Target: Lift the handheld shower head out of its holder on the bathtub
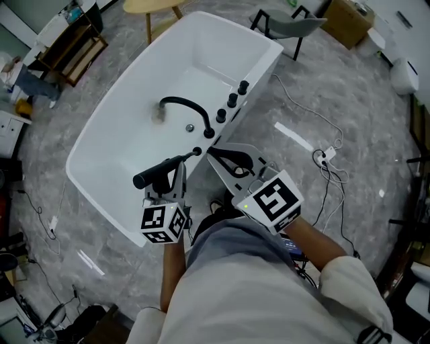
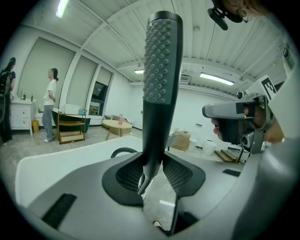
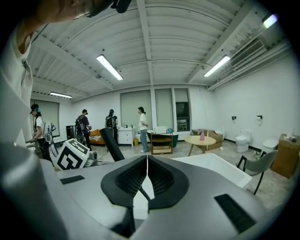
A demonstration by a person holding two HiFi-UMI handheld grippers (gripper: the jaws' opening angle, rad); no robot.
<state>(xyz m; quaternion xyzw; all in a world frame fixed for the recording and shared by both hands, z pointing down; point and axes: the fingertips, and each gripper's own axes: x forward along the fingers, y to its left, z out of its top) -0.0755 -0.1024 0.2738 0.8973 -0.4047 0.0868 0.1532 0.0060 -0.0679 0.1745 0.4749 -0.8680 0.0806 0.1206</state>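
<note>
Grippers: left gripper (image 1: 180, 166) and right gripper (image 1: 216, 154), grey, black pads (image 3: 131, 180).
Cubes: marker cubes (image 1: 163, 224) printed black on white.
Clothing: cream sleeve (image 1: 349, 282) worn, 5 o'clock.

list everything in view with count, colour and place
black handheld shower head: 1, black, in left gripper, above tub rim
white freestanding bathtub: 1, white, centre floor
curved black spout: 1, black, on tub's near rim
round black knobs: 3, black, row on that rim
round wooden table: 1, pale yellow, beyond tub
grey chair: 1, grey, beyond tub
white cable: 1, white, floor right of tub
left gripper: 1, grey, shut on shower head
right gripper: 1, grey, shut
</note>
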